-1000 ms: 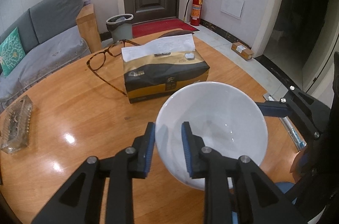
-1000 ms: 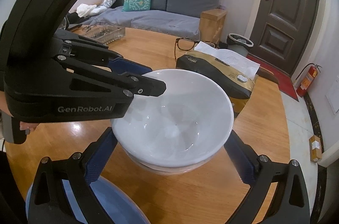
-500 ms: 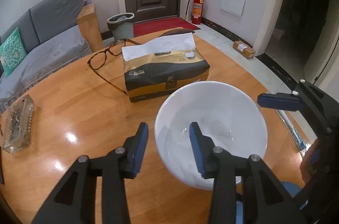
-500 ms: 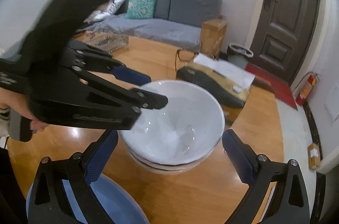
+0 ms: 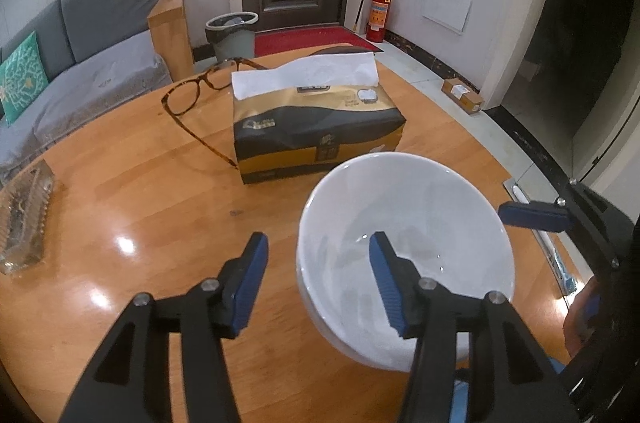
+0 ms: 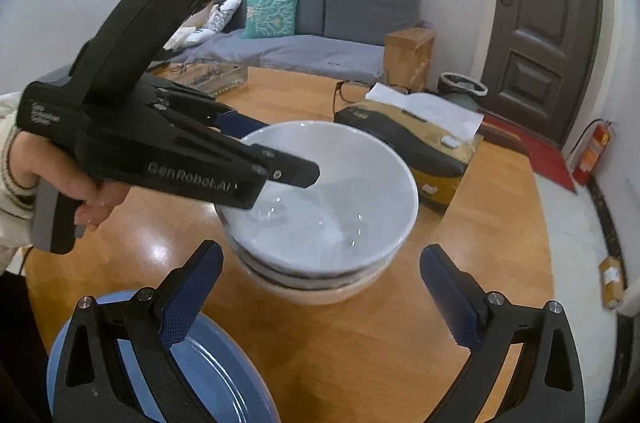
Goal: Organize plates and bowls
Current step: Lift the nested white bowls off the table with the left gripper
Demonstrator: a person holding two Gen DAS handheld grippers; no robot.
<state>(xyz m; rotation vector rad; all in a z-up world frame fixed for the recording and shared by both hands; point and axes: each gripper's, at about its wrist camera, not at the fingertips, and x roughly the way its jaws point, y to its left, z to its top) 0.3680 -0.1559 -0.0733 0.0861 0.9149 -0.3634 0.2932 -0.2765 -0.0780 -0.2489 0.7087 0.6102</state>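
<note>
Between the fingers of the left gripper (image 5: 316, 255), whose jaws have just been opening, the near rim of the white bowl (image 5: 404, 247) stands free of both pads. Ahead of the wide-open, empty right gripper (image 6: 320, 269) that bowl tops a stack on the table (image 6: 480, 223); a blue plate (image 6: 192, 379) lies under its left finger.
</note>
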